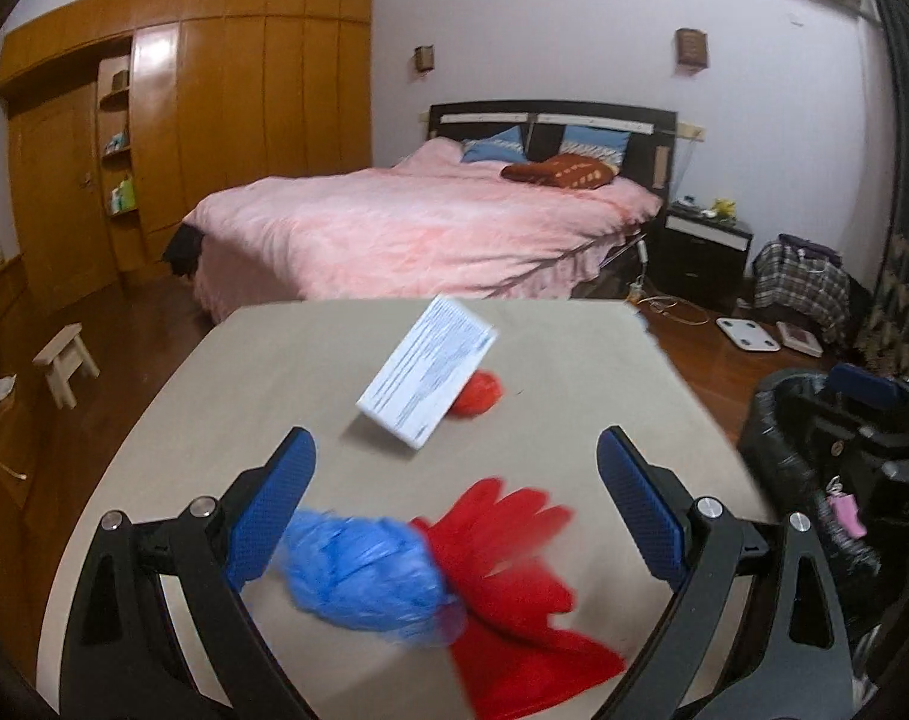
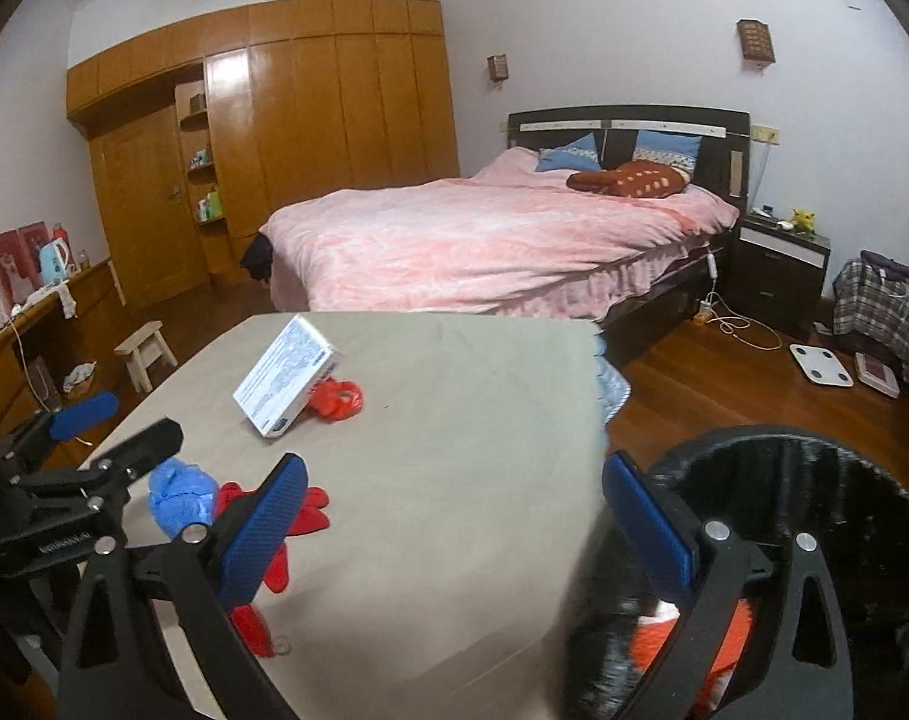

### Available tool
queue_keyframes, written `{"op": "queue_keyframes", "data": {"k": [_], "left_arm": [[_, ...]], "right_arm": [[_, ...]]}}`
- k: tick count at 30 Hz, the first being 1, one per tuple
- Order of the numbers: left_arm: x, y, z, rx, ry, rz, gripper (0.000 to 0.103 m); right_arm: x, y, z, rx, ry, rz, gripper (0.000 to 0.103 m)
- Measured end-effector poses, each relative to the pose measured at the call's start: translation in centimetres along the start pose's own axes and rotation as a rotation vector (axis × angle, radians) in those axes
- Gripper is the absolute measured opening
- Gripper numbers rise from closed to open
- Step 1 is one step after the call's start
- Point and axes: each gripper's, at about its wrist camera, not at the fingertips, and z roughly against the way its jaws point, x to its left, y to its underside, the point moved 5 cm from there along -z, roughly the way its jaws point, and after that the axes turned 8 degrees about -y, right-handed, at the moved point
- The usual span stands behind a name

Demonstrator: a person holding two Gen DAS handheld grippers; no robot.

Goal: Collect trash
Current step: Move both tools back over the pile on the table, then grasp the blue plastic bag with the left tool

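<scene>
Over the table (image 1: 214, 372), the left gripper (image 1: 454, 468) hangs wide open above the blue bag (image 1: 364, 570); next it must lower and close. The right gripper (image 2: 454, 492) is open and empty beside the bin (image 2: 814, 480).

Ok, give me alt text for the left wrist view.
The open left gripper hovers over a crumpled blue plastic bag and red glove on a beige table. Beyond lie a white box, a red wad and a pink bed.
</scene>
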Motion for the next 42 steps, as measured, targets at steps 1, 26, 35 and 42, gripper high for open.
{"op": "queue_keyframes", "data": {"k": [1,26,35,42], "left_arm": [[0.4,0.4,-0.5,0.017,-0.007,0.001,0.092],[4.3,5.2,-6.1,0.231,-0.033,0.064,0.074],[4.2,5.0,-5.8,0.212,-0.008,0.075,0.04],[5.0,4.4,-3.8,0.158,-0.013,0.107,0.034]], "right_arm": [[0.1,0.1,-0.3,0.004,-0.002,0.001,0.097],[2.6,2.8,-4.6,0.112,-0.015,0.051,0.097],[2.8,3.0,-4.8,0.13,-0.021,0.058,0.097],[3.4,3.2,-5.1,0.136,-0.035,0.058,0.097]]}}
